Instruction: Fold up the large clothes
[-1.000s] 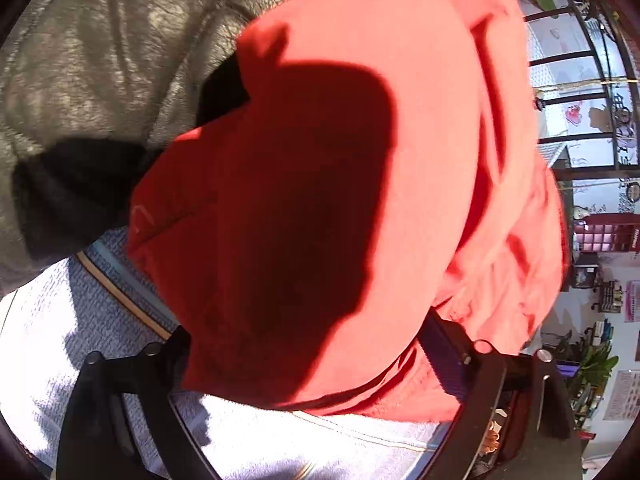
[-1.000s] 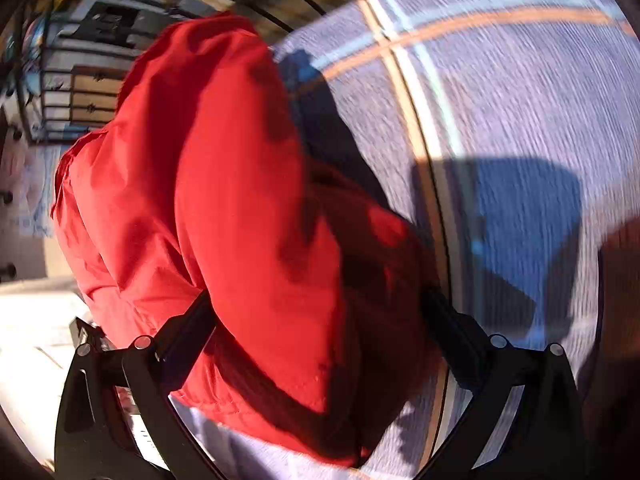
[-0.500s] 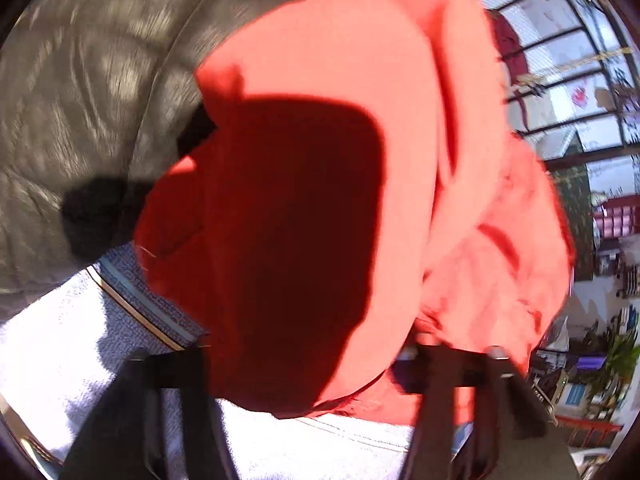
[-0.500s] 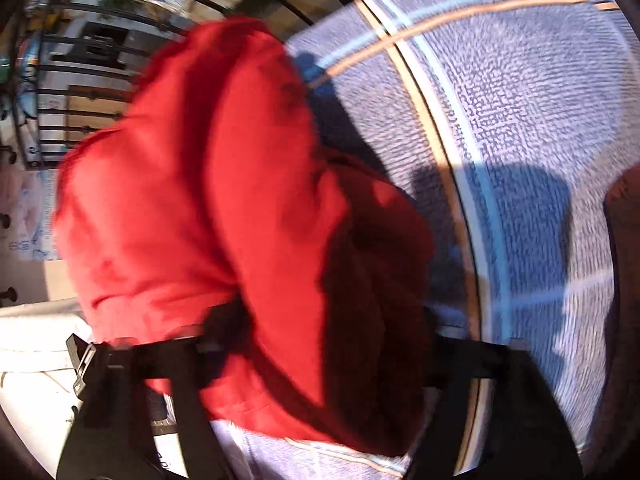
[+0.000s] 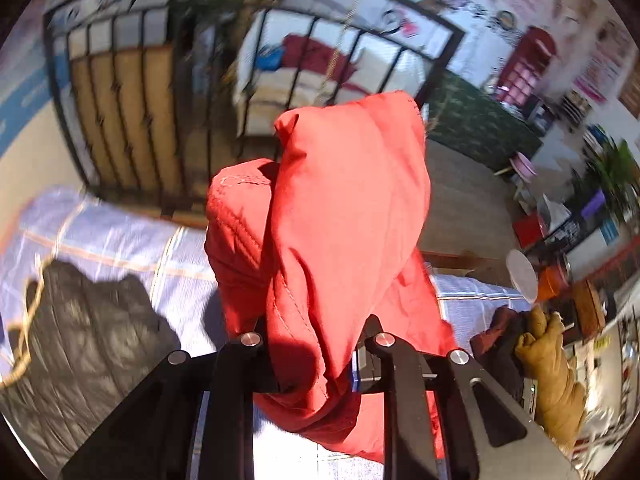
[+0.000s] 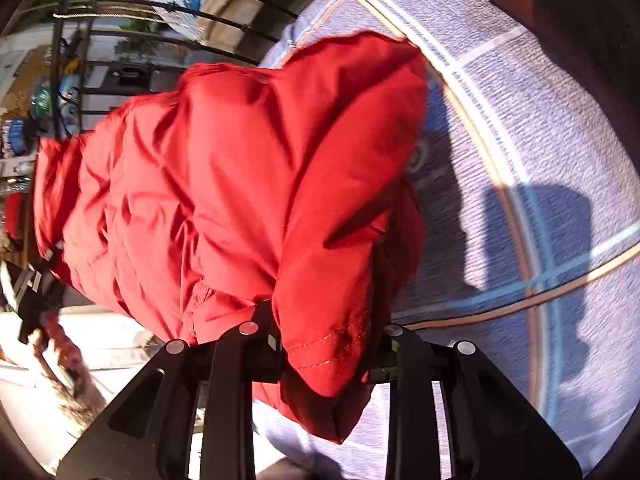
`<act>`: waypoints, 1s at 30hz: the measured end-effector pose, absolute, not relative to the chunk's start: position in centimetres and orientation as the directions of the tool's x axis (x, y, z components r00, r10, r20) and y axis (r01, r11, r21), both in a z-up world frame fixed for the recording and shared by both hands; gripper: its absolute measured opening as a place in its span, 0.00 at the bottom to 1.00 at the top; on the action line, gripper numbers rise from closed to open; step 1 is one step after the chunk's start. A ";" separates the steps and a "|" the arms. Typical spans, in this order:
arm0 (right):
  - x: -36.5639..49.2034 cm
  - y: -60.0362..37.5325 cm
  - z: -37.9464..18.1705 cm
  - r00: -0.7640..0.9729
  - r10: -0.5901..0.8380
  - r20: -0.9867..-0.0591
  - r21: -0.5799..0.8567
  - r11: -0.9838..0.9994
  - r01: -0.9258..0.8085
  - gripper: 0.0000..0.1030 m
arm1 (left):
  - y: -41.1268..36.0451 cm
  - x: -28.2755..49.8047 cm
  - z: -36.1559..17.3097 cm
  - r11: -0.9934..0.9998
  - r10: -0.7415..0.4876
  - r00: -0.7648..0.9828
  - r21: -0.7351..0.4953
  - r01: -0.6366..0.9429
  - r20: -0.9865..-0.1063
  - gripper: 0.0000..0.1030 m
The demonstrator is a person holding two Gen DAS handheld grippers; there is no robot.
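Over the left wrist view: left gripper closing on a bunched fold of the red padded jacket, fabric pinched between the two black fingers and standing up above them in a tall peak. Stitched hem edge showing at the left side of the bundle; loose lower edge hanging below the fingers. Blue-white checked bed cover behind and below, with a dark quilted coat lying on it well to the left, apart from the red one. Black metal railing past the bed's far edge. Gloved hand low at the right, just past the jacket's right edge. Open floor beyond the bed on the right.

Across the right wrist view: right gripper closing on a hemmed corner of the same jacket, thick cloth between the fingers, bulk spreading up and left over the bed edge. Bare checked cover to the right, crossed only by shadow. Railing at upper left; bright floor at lower left.
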State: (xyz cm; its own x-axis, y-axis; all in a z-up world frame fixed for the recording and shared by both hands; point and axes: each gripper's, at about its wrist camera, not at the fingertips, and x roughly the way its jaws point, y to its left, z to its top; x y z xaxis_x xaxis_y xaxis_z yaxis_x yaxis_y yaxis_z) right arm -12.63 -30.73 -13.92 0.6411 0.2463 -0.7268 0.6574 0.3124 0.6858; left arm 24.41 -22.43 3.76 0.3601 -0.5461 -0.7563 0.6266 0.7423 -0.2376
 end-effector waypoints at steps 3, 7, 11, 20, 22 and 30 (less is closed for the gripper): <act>-9.5 -29.4 -11.0 0.662 0.242 -0.709 0.694 0.401 0.597 0.25 | -20.5 21.9 6.2 0.721 -0.592 0.404 -0.234 0.652 -0.698 0.18; -3.4 -28.0 -6.1 0.687 0.269 -0.675 0.699 0.531 0.479 0.24 | -11.7 21.0 8.9 0.777 -0.582 0.533 -0.228 0.586 -0.614 0.18; 5.2 -24.8 -1.1 0.706 0.320 -0.632 0.688 0.650 0.322 0.24 | 1.1 19.4 11.6 0.880 -0.472 0.681 -0.254 0.401 -0.560 0.18; 32.4 -10.0 8.4 0.580 0.492 -0.649 0.519 0.844 -0.135 0.26 | 26.8 11.7 0.9 0.888 -0.099 0.726 -0.390 -0.245 -0.680 0.19; 38.0 -5.3 6.2 0.458 0.495 -0.738 0.480 0.863 -0.159 0.27 | 28.8 10.3 -4.9 0.842 -0.100 0.665 -0.419 -0.340 -0.740 0.20; 39.6 -1.9 -5.6 0.232 0.211 -0.950 0.235 0.968 0.082 0.40 | 31.3 8.1 -19.0 0.629 -0.269 0.598 -0.608 -0.485 -0.755 0.41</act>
